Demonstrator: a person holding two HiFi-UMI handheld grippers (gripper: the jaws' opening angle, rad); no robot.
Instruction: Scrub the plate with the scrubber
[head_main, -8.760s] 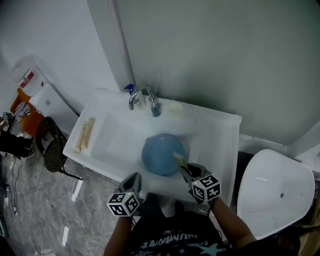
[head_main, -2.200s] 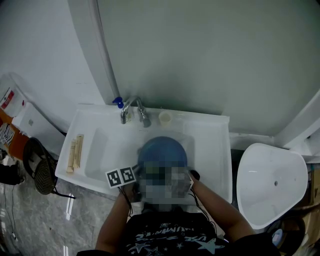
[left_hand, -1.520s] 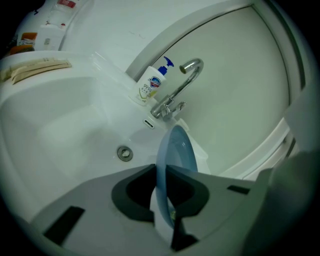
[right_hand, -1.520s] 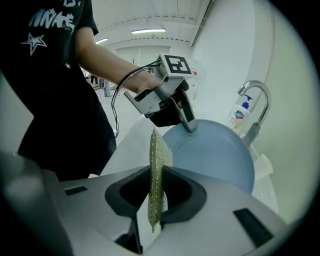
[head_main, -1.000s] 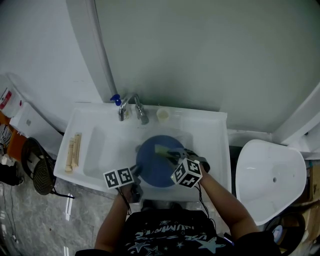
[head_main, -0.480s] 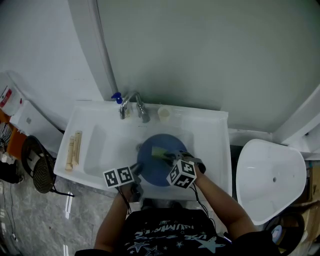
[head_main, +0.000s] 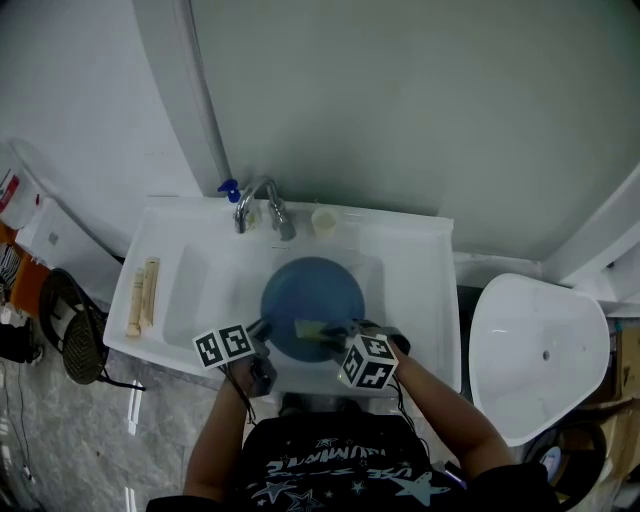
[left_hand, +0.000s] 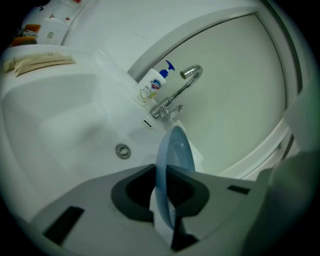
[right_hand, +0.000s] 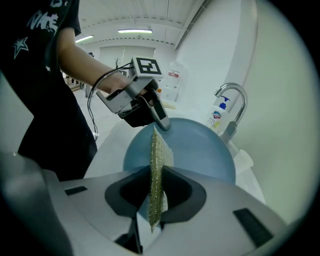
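Head view: the round blue plate (head_main: 312, 290) sits over the basin of the white sink (head_main: 190, 280), the left gripper (head_main: 260, 332) at its near-left rim, the right gripper (head_main: 336, 336) over its near part. Left gripper view: 2 fingers pinch narrowly on the plate's rim, steadying it against scrubbing. Right gripper view: fingers clamp the flat yellow-green mesh scrubber (right_hand: 159, 170) edge-on, its far end seemingly laid on the plate's face

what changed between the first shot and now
The left hand-held gripper, first short of the plate at the sink's front edge, is now shut on the rim of the blue plate. The right hand-held gripper has dragged the scrubber from the plate's right edge, across its middle, to the part nearest the person. The plate remains in the sink; the faucet and soap bottle are unchanged.
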